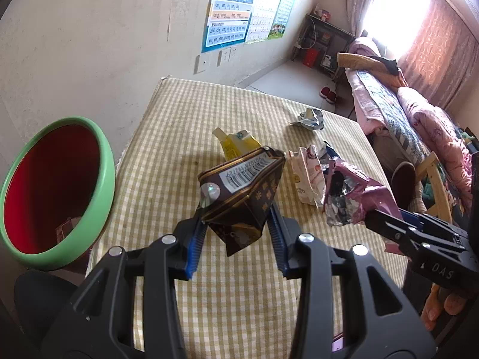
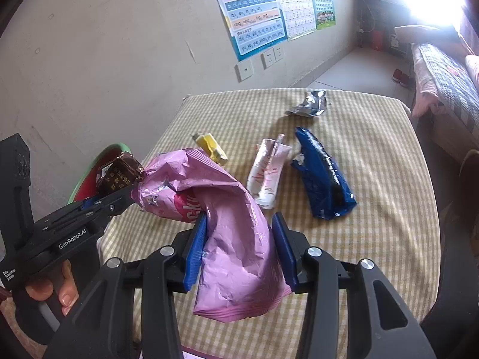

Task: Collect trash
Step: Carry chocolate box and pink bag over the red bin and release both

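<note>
Both grippers are clamped on rubbish and held up over the table. Left gripper [image 1: 236, 224] has its blue pads pressed on the lower end of a crushed dark brown drink carton [image 1: 242, 191], which sticks up from the jaws with its barcode label facing the camera. Right gripper [image 2: 239, 248] pinches a crumpled pink snack bag [image 2: 230, 239] around its middle; the torn, foil-lined mouth of the bag flops toward the left gripper, and the bottom end hangs below the pads.

Beyond them stands a table under a yellow-and-white checked cloth [image 2: 374, 179]. Four pieces of trash lie on it: a yellow carton [image 2: 211, 146] nearest the wall side, a white and pink pouch [image 2: 268, 173] just beside a dark blue wrapper [image 2: 323, 176], and a crumpled silver wrapper [image 2: 308, 104] near the far edge, well apart from the rest.

Off the table's left edge, against the wall, sits a bin with a green rim [image 1: 104, 161] and a red inside; something small lies at its bottom, too dim to name. The brown carton is between the bin and the pink bag.

Fingertips [image 2: 67, 293] of the person's left hand show under the left gripper's handle. Letter charts [image 1: 230, 6] hang on the wall, and a bed with pink covers [image 1: 419, 113] runs along the right
</note>
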`<state>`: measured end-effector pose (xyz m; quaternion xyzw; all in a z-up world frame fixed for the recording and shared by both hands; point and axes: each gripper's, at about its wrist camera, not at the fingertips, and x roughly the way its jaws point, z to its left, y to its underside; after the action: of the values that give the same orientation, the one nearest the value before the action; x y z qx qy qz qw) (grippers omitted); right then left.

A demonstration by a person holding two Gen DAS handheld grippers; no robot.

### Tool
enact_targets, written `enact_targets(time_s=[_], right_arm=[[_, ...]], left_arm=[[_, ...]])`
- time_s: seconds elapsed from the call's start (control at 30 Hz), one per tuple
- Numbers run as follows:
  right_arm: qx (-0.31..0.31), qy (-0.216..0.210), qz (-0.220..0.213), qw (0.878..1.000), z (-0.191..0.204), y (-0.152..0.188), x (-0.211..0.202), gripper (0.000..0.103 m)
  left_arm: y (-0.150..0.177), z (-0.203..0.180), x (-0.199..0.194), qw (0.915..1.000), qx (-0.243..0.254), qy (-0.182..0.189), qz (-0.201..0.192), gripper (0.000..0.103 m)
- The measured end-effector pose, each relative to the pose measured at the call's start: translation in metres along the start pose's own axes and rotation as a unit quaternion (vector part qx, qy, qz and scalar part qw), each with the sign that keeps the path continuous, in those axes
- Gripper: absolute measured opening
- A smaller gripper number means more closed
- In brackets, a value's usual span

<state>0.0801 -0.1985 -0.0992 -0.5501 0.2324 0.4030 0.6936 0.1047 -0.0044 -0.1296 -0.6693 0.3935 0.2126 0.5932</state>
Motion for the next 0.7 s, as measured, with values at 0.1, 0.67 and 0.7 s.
enact_targets(time_s=[0.1, 0.67, 0.7], right_arm=[[-0.004, -0.002, 0.002, 1.0, 0.007, -0.004, 0.002, 0.043], [-0.026, -0.002, 0.004, 1.0, 0.034, -0.02, 0.007, 0.043], [-0.029, -0.003, 0.004, 1.0, 0.037, -0.021, 0.007, 0.043]], left_arm=[[-0.001, 0.008, -0.004, 0.9999, -0.011, -0.001, -0.007, 0.038], [-0.005, 0.044, -0.023, 0.9984, -0.041, -0.025, -0.03, 0.038], [-0.005, 0.046, -0.025, 0.9982, -0.042, -0.027, -0.032, 0.038]])
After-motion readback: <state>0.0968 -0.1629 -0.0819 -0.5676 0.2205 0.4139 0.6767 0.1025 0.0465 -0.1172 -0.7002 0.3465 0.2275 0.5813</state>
